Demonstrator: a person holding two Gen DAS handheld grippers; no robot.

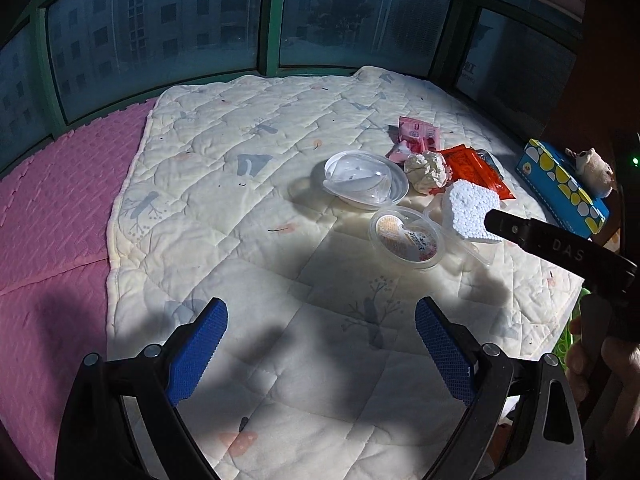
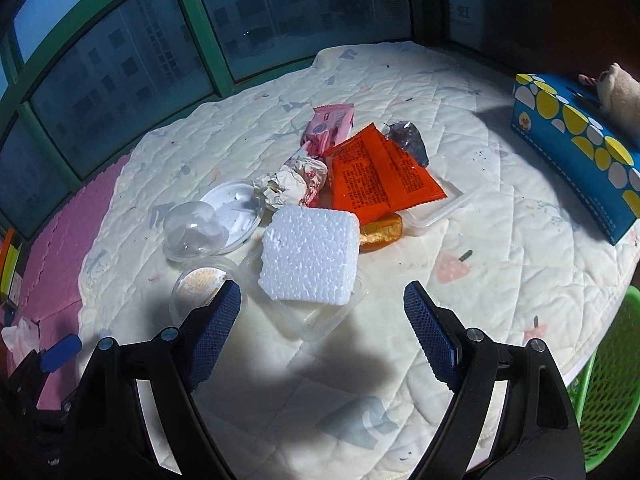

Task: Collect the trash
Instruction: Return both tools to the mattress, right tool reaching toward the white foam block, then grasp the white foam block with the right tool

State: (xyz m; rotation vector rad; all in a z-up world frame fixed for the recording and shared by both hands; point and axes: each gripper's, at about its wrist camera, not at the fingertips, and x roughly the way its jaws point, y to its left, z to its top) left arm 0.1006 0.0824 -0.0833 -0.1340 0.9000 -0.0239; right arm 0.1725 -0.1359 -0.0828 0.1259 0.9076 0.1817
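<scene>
A pile of trash lies on a cream quilt [image 2: 460, 92]. It holds a white foam block [image 2: 310, 256] on a clear tray, an orange wrapper [image 2: 380, 176], a pink packet [image 2: 330, 126], crumpled paper [image 2: 292, 182], a clear dome cup [image 2: 194, 230] on a white lid, and a small round tub [image 2: 200, 282]. My right gripper [image 2: 322, 312] is open and empty, just in front of the foam block. My left gripper [image 1: 320, 332] is open and empty, short of the round tub [image 1: 406, 238]. The foam block [image 1: 472, 210] shows beside the right gripper's arm.
A blue tissue box [image 2: 580, 140] with a plush toy [image 2: 620, 92] on it stands at the right. A green mesh basket [image 2: 608, 384] sits off the quilt's right edge. A pink foam mat [image 1: 52, 216] lies to the left. Windows run along the back.
</scene>
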